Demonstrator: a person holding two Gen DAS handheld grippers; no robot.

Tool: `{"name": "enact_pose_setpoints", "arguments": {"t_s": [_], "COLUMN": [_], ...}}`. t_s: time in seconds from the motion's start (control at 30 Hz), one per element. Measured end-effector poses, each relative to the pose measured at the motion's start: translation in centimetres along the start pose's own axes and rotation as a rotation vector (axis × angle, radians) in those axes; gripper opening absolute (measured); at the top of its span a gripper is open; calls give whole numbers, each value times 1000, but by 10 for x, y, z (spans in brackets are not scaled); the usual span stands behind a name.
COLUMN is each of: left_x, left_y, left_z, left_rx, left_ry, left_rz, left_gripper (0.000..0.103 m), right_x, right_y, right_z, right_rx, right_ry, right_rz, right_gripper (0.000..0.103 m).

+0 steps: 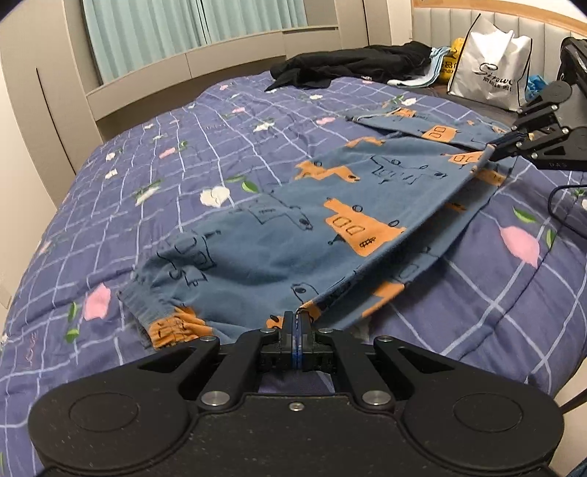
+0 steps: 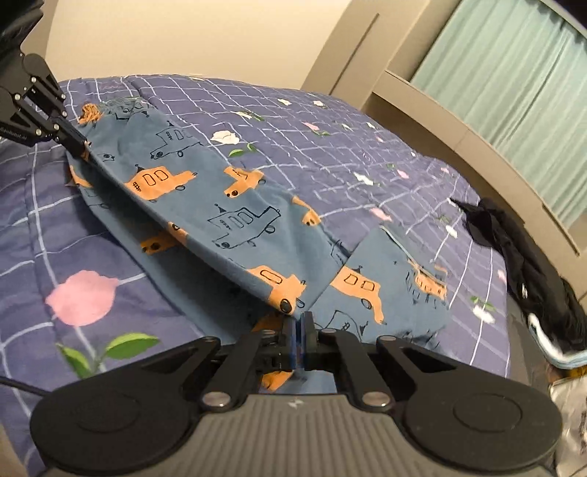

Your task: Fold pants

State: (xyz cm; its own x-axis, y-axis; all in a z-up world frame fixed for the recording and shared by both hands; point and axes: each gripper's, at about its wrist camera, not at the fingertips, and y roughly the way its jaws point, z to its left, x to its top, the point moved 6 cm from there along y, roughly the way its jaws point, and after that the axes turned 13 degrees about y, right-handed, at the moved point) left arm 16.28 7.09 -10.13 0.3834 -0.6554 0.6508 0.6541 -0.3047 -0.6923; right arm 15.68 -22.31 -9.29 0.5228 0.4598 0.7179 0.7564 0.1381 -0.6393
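Nearest, left gripper [image 1: 296,316] with jaws pinched tight on the blue fabric edge of the pants [image 1: 279,227], close to the gathered waistband with its orange patch. Right gripper [image 2: 300,318] likewise clamped on the fabric at the far end of the same edge; between the two, the edge is drawn taut and lifted, a lower layer lying beneath it. Pants are blue with orange and outlined vehicle prints, spread across a purple grid-pattern quilt [image 1: 176,154] with pink and white flowers. One leg lies flat on the quilt, angled away. Farther off, a heap of dark clothing [image 1: 352,62] near the bed's edge. Beyond it, a white shopping bag [image 1: 489,60] stands upright by the padded headboard; contents not visible. Script lettering on the bag begins "S", rest unreadable; small print below too blurred. Pale green curtains [image 1: 183,25] behind.
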Motion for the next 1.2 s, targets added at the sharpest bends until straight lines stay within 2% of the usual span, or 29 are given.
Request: {"name": "enact_pose_setpoints", "arguments": {"t_s": [0.17,0.2,0.27,0.33,0.37,0.4,0.43,0.47,0.5,0.53,0.63,0.77,0.9,1.07,1.2], "left_x": [-2,-2,0,4,7,12,17,24,31,39,67,108,151,194,214], "left_y": [3,2,1,-3,-6,-9,-11,-12,-12,-10,1,31,63,101,124], "left_z": [-2,-1,1,3,1,-1,-3,-6,-9,-13,-26,-51,-75,-92,-99], "left_rx": [-5,-10,-24,-29,-32,-35,-38,-41,-47,-55,-88,-142,-186,-219,-218], "left_ry": [-17,-32,-81,-139,-163,-185,-204,-222,-239,-258,-309,-375,-391,-419,-447], "left_rz": [9,10,17,10,2,-12,-29,-46,-64,-85,-151,-185,-215,-193,-159], "left_gripper": [0,3,11,34,40,53,63,67,76,84,102,102,102,102,102], "right_x": [-14,-14,-15,-15,-16,-16,-17,-18,-19,-20,-21,-27,-37,-53,-61], "right_y": [13,15,16,13,12,9,5,1,-2,-6,-16,-30,-37,-34,-26], "right_z": [4,4,5,6,5,3,1,-3,-8,-16,-43,-95,-144,-187,-208], "right_rx": [6,4,0,-1,2,7,6,-2,-12,-25,-48,-168,-236,-290,-295], "right_ry": [35,39,43,52,58,73,91,107,125,154,275,488,656,679,677], "right_rz": [21,19,13,-1,-8,-15,-27,-38,-47,-50,-54,-52,-33,-25,-22], "right_gripper": [2,2,4,13,27,50,61,76,82,84,100,103,103,103,103]}}
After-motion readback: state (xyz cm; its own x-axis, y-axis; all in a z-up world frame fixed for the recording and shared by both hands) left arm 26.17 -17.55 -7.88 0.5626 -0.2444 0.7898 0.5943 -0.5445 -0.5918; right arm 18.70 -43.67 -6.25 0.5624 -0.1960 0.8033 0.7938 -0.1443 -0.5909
